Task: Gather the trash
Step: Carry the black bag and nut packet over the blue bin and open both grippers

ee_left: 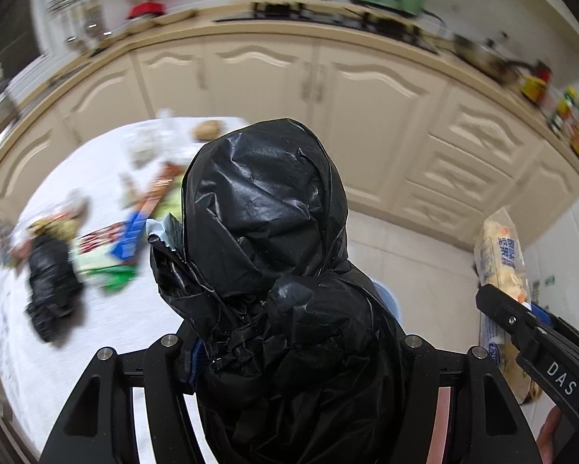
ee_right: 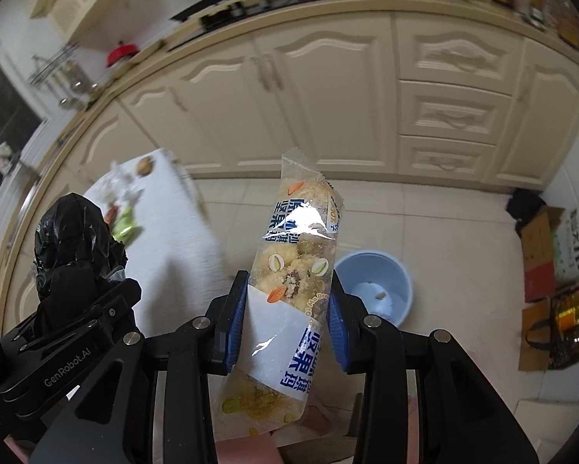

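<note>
The black bag [ee_left: 274,270] bulges up out of the left gripper [ee_left: 289,348], clamped there; the right gripper [ee_right: 287,324] pinches a snack packet [ee_right: 289,294] upright. Both hang clear of the table [ee_left: 38,348], packet above the blue bin [ee_right: 382,282], likely ready for dumping.

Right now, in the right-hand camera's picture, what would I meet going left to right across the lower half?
Left gripper holding a black trash bag → white table → snack wrapper in the right gripper → blue bin → cardboard boxes.
</note>
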`<state>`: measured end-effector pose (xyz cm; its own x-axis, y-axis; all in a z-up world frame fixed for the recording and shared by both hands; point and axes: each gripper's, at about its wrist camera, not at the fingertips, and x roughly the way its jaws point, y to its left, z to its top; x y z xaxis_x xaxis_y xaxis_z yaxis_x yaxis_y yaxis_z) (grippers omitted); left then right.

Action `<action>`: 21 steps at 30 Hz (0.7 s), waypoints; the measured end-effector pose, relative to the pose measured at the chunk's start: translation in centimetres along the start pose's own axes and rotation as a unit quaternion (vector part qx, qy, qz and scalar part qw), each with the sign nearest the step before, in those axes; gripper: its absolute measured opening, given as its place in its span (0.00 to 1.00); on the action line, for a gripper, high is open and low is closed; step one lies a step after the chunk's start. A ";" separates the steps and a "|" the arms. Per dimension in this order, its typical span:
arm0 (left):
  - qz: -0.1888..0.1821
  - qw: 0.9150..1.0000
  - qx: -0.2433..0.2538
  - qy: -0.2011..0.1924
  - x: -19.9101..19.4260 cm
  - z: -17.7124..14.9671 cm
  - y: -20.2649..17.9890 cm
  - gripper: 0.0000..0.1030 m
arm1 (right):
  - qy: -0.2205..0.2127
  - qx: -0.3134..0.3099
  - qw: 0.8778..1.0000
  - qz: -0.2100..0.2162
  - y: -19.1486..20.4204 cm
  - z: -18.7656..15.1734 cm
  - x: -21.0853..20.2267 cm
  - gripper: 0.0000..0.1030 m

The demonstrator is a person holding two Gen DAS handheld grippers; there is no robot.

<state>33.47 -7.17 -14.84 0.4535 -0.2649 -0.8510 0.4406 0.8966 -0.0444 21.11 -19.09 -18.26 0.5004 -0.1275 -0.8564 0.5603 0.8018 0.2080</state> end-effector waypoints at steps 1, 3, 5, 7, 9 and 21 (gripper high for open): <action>-0.006 1.000 0.010 0.007 0.7 0.3 -1.2 0.59 | 0.000 0.009 1.000 -0.008 -1.0 0.2 0.0 0.37; -0.011 1.000 0.023 0.017 2.0 1.1 -2.5 0.59 | 0.000 0.024 1.000 -0.020 -3.0 0.5 -0.1 0.37; -0.015 0.999 0.036 0.026 3.6 2.1 -4.0 0.59 | 0.003 0.034 0.999 -0.034 -5.0 0.8 0.0 0.37; -0.022 0.998 0.045 0.038 5.0 3.0 -5.4 0.59 | 0.008 0.041 0.998 -0.049 -6.7 1.0 0.3 0.37; -0.030 0.997 0.053 0.055 6.9 3.8 -6.8 0.59 | 0.008 0.050 0.997 -0.058 -8.1 1.0 0.4 0.37; -0.005 0.990 0.086 0.109 17.3 8.1 -13.2 0.70 | 0.029 0.083 0.993 -0.080 -14.1 1.9 3.1 0.37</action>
<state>41.77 -26.43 -24.80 0.2783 -0.1746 -0.9445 0.5782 0.8157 0.0196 15.99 -31.90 -22.94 0.3600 -0.2082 -0.9094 0.7333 0.6658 0.1379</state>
